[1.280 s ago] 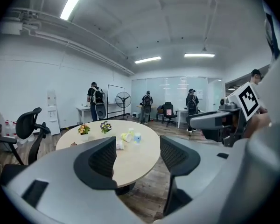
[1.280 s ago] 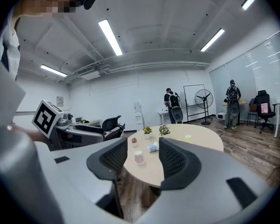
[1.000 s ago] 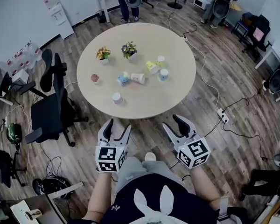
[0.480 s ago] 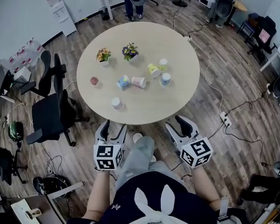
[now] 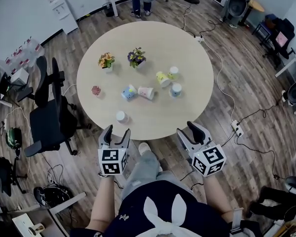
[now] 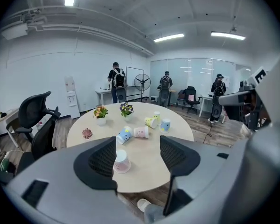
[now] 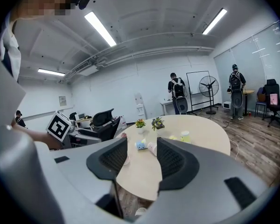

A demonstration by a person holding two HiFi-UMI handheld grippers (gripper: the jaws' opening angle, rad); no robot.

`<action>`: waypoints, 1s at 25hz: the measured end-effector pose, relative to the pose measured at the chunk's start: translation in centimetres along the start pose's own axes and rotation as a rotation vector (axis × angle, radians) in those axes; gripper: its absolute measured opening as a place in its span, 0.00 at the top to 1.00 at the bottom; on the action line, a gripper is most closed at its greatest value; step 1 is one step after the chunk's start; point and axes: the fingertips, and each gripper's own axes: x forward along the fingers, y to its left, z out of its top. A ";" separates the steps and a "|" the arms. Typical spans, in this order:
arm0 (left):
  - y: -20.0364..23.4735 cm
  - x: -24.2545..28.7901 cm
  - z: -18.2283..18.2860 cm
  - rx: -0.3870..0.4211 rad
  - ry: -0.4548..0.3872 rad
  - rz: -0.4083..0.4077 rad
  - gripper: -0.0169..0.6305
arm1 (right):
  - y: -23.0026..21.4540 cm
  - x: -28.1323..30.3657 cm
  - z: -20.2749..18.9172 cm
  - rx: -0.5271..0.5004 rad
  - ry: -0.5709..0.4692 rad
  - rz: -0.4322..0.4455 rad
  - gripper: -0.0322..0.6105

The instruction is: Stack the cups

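Left hand-held gripper (image 5: pixel 114 131) and right hand-held gripper (image 5: pixel 186 129): jaws apart, empty, short of desk (image 5: pixel 153 43) edge. Cups (image 5: pixel 146 93) scattered mid-desk, some tipped, none stacked. Nearest cup (image 5: pixel 121 116) sits in left's line, likely first pick.

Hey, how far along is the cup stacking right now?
Done: nothing. Six cups lie scattered on the round table, three on their sides, none inside another. In hand: nothing. The left tool and right tool are open and empty near the table's front edge. Left: all the stacking, probably starting with the nearest cup.
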 end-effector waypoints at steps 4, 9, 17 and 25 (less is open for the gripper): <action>1.5 1.9 0.3 -0.019 0.018 0.007 0.53 | -0.8 2.4 0.2 0.004 0.027 0.013 0.64; 3.6 4.4 1.5 -0.037 0.036 -0.027 0.53 | -1.4 5.9 0.9 0.000 0.052 0.036 0.64; 6.8 9.4 3.1 -0.059 0.067 -0.118 0.53 | -2.4 11.5 2.1 -0.015 0.077 0.075 0.64; 8.3 13.9 2.5 -0.067 0.134 -0.202 0.53 | -2.5 16.5 3.1 -0.052 0.144 0.130 0.58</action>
